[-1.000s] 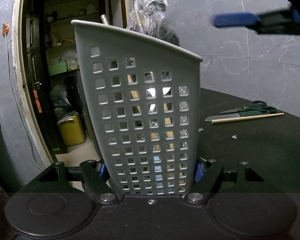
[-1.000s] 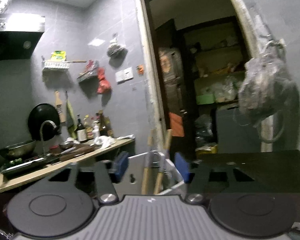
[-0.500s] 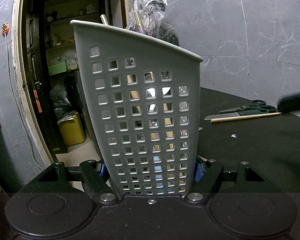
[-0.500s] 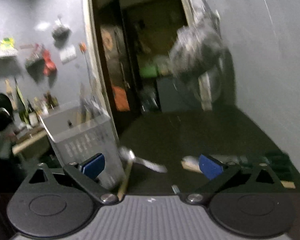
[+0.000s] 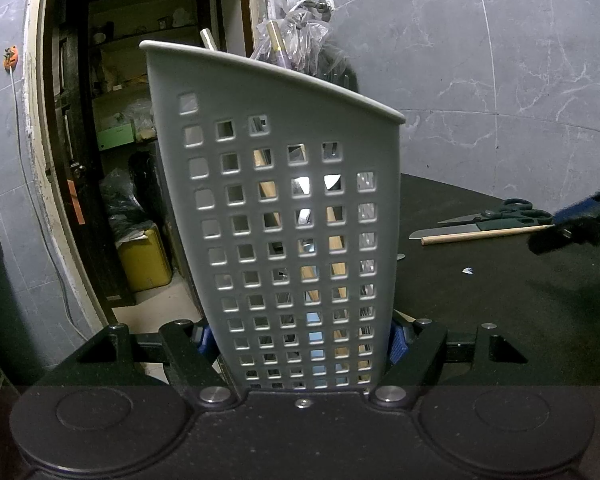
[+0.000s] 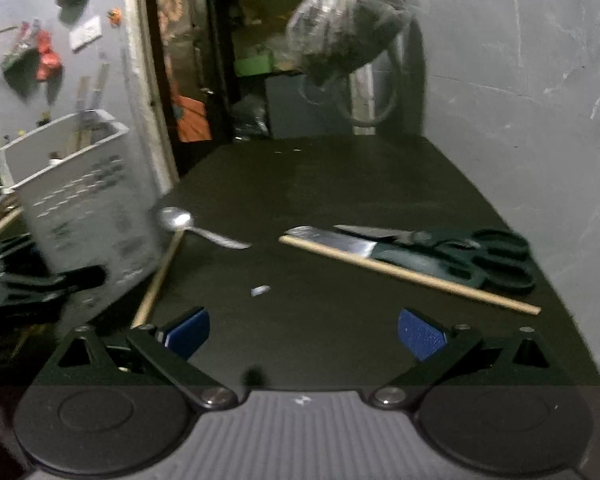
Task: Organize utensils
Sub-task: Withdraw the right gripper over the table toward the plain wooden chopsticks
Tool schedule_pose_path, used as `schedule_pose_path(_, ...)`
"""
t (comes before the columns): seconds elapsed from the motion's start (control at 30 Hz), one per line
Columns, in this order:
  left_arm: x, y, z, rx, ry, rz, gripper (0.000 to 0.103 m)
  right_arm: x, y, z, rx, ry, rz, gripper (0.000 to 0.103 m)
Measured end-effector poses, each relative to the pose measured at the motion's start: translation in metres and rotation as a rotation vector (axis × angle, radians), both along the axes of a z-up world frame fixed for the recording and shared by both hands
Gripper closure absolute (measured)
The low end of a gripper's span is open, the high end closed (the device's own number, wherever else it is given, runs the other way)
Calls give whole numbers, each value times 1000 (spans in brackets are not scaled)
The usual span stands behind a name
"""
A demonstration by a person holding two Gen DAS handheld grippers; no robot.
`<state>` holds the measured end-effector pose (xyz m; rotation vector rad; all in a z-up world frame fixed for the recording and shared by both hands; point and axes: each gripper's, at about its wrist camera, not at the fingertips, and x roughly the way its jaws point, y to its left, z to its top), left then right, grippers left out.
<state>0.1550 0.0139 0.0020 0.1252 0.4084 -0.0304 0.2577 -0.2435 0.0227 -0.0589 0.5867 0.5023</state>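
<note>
While gripped by left claw (image 5: 300, 340): basket (image 5: 292, 208).

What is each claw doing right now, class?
Left claw: closed on the holder.
Right claw: open, empty; its jaws have just been opening.

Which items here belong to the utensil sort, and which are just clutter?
Job:
holder, clamped in left gripper
spoon
knife
scissors
chopstick
second chopstick by the holder
right gripper, open, empty

Clutter:
hanging plastic bag
white scrap
</note>
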Motion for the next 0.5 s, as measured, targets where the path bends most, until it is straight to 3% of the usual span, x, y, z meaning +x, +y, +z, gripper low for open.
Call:
schedule_pose_path(0.27, 0, 2, 0, -2, 4, -3, 27, 53, -2, 4, -42, 18, -70, 0)
schedule_pose_path(0.5, 0, 1, 0, -2, 4, -3, 27, 69, 6, 2, -81, 13, -78, 0)
